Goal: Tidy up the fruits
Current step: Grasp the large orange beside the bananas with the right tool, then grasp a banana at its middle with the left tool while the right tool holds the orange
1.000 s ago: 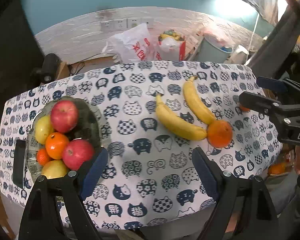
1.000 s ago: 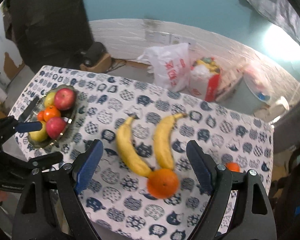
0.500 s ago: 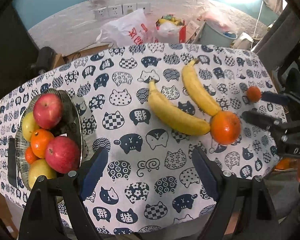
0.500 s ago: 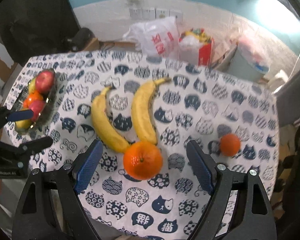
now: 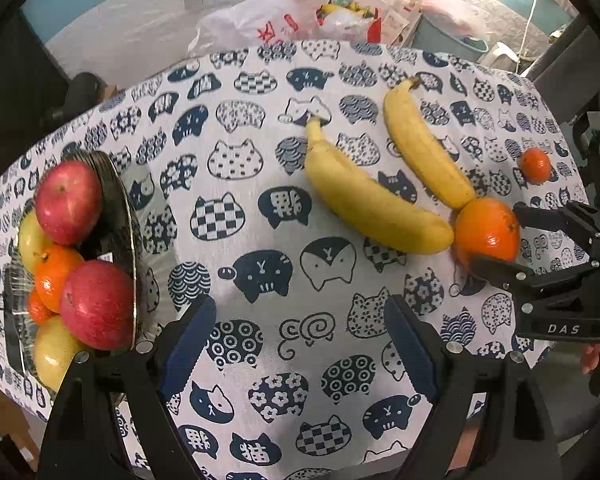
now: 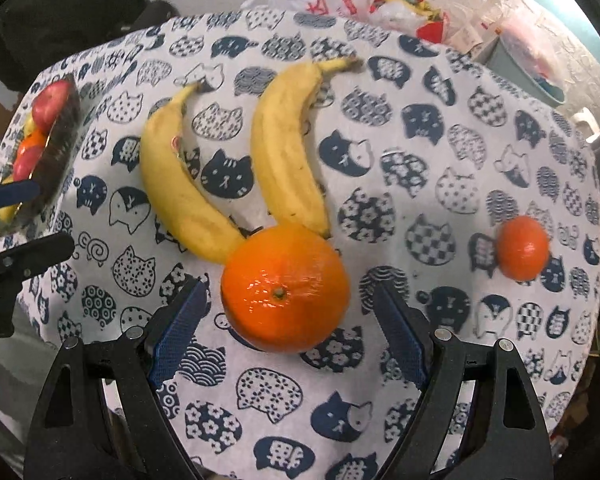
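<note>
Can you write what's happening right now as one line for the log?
right gripper: open, around big orange, not squeezing | left gripper: open, empty | bananas: on table

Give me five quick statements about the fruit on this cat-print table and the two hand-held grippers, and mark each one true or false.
1. The right hand-held gripper is open, with the large orange between its fingers. True.
2. The two bananas lie in the fruit bowl. False: both lie on the tablecloth, their lower ends against the large orange; the bowl holds apples and smaller fruit.
3. A small orange sits alone on the cloth, apart from the other fruit. True.
4. The left hand-held gripper is clamped on an apple. False: it is open over bare cloth.
5. The bowl is empty. False: it is nearly full.
</note>
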A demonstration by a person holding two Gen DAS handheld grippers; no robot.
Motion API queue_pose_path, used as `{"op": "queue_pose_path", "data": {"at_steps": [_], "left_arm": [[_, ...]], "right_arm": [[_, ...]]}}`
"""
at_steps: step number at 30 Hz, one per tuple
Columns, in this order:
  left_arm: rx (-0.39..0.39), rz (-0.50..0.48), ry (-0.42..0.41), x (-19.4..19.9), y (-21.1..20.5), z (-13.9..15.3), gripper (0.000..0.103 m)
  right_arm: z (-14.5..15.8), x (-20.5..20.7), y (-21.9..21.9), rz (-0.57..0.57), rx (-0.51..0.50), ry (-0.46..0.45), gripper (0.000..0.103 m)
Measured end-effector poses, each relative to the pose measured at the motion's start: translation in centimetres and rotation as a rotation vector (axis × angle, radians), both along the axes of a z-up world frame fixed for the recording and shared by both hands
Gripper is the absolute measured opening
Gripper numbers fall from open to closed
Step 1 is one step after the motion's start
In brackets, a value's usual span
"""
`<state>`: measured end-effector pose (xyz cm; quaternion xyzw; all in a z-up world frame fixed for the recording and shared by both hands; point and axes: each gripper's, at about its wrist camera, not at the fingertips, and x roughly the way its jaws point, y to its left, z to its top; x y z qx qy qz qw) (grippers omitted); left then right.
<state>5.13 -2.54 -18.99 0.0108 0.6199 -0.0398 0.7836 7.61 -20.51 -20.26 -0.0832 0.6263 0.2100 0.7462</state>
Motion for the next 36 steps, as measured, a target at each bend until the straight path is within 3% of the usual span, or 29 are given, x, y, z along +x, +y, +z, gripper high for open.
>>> {"op": "queue_pose_path", "data": {"at_steps": [5,9,25,30,36], "left_arm": [[-0.030,0.024,0.027,0.6,0.1,-0.7,0.087],[-0.042,0.033,0.032,1.3,-0.4,-0.7,0.087],[-0.136,0.208,0.038,5.6,-1.9,-1.9,0.087],[-0.161,0.287,0.049,7.0,-2.1,-3.1,0.087],[-0.166,0.316,0.064,8.2,-3.0,-4.1,0.087]], "right_arm": [[-1.1,0.2,0.4,0.012,-0.026,-0.018,0.083],[-1.7,0.0,0.7,0.024,-0.013,-0.007,0.071],[1.5,0.5,-3.1,-0.053,-0.005,-0.089,0.069],[1.6,1.1,-4.4,-0.090,0.013,-0.085,0.069],[1.1,1.4,-4.9,-0.102,0.022,-0.074,0.069]]}}
